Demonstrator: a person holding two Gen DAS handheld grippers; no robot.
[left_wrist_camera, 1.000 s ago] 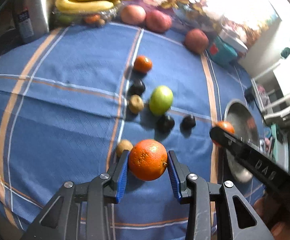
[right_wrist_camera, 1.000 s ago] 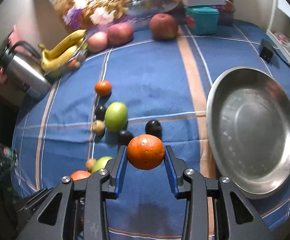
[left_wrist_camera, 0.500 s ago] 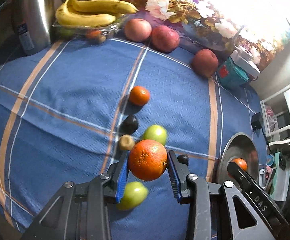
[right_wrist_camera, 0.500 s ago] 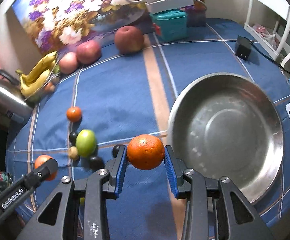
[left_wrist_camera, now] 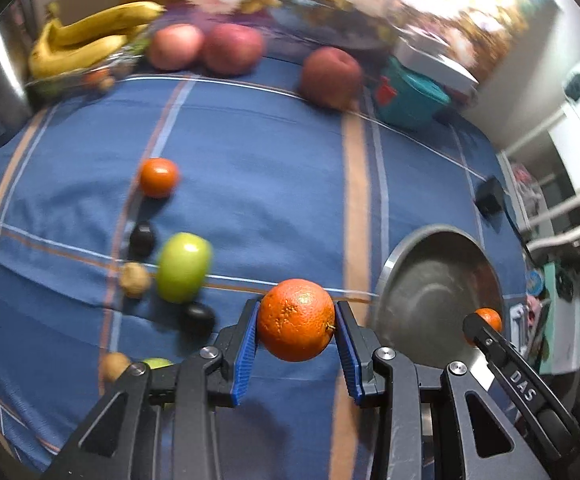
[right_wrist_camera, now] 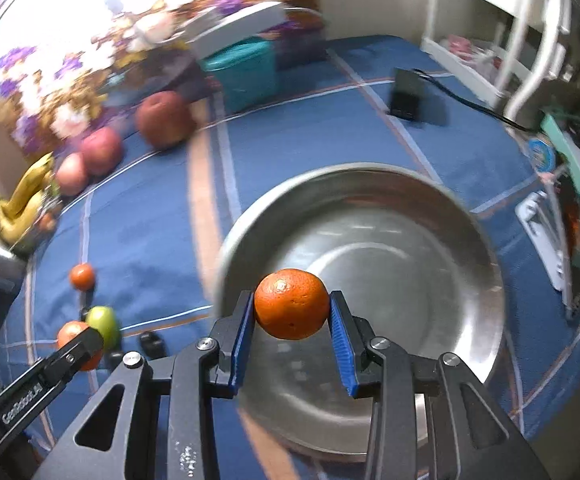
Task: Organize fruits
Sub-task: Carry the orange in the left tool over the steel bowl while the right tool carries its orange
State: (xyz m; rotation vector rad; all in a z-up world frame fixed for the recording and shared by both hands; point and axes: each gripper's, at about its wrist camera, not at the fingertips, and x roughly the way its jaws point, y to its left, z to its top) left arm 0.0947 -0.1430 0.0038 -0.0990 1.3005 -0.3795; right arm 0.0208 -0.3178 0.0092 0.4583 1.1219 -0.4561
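only right wrist shows bowl point(right_wrist_camera: 486, 264) beneath its orange point(right_wrist_camera: 291, 304).

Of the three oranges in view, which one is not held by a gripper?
The small orange lying on the blue tablecloth, above the green apple. The other two sit clamped in the left gripper and right gripper.

I have the left gripper point(left_wrist_camera: 296, 322) clamped on an orange point(left_wrist_camera: 295, 319) above the blue cloth point(left_wrist_camera: 258, 160), just left of the steel bowl point(left_wrist_camera: 430, 280); the right gripper's finger point(left_wrist_camera: 502, 360) shows over the bowl with a smaller orange fruit point(left_wrist_camera: 490, 316)
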